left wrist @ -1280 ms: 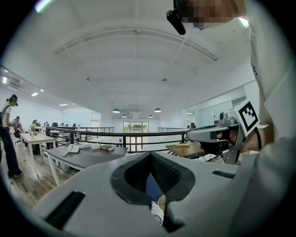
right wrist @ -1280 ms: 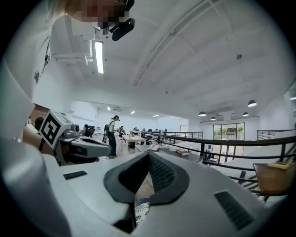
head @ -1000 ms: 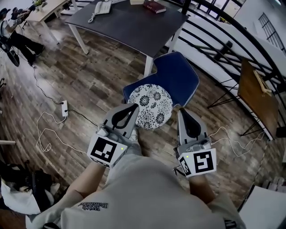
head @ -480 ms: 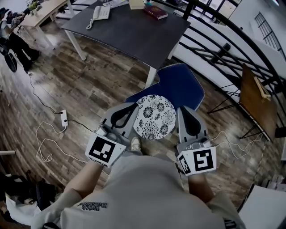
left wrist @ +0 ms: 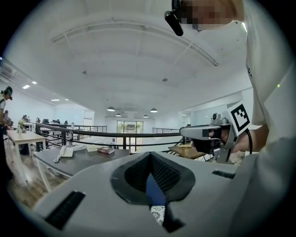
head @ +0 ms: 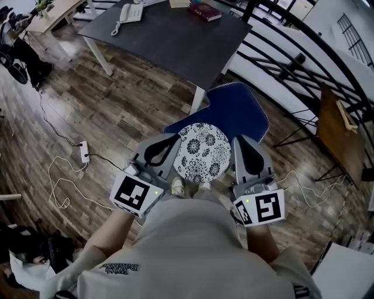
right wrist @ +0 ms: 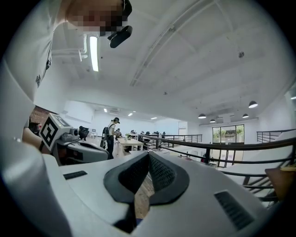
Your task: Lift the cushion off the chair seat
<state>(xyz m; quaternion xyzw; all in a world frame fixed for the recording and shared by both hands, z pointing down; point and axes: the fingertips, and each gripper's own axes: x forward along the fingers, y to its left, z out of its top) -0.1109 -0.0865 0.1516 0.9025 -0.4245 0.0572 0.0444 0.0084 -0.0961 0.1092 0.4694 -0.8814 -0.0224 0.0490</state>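
A round white cushion with a dark flower print [head: 203,153] lies on the seat of a blue chair [head: 236,111] in the head view. My left gripper [head: 174,139] hovers just left of the cushion and my right gripper [head: 240,141] just right of it, both above it. Both are shut with nothing between the jaws. In the left gripper view the closed left gripper [left wrist: 150,158] shows a sliver of blue chair and the cushion [left wrist: 157,214] through its slot. The right gripper [right wrist: 148,156] in its own view shows only wooden floor in its slot.
A dark table [head: 169,41] with a phone [head: 130,11] and a book [head: 204,10] stands behind the chair. A black railing [head: 304,44] runs at the right, beside a wooden side table [head: 336,125]. A power strip [head: 85,153] and white cables lie on the floor at left.
Both grippers have moved forward toward the chair. The cushion, earlier ahead of their tips, now lies between them in the head view. The jaws stay shut.
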